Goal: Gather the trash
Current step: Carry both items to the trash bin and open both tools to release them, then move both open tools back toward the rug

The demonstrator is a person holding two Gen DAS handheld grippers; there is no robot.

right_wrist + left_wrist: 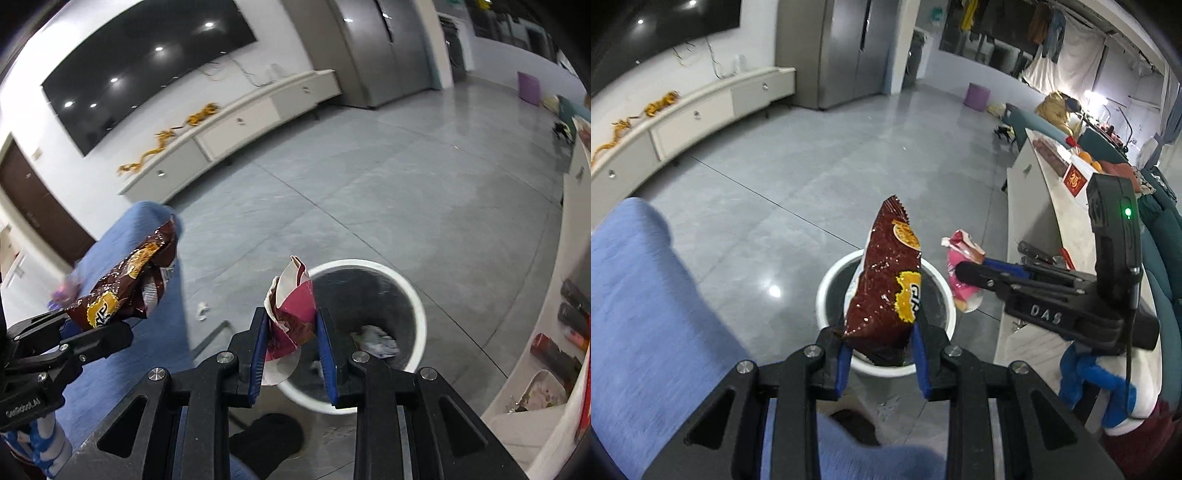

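Left wrist view: crinkled brown foil snack bag [886, 280] is clamped in the left gripper [881, 350] above the round white-rimmed waste bin [827, 280]; bare grey tiled floor [812, 166] lies beyond the rim.

Right wrist view: crumpled pink-and-white paper wrapper [291, 310] is clamped in the right gripper [291, 354], overlapping the bin's near-left rim.
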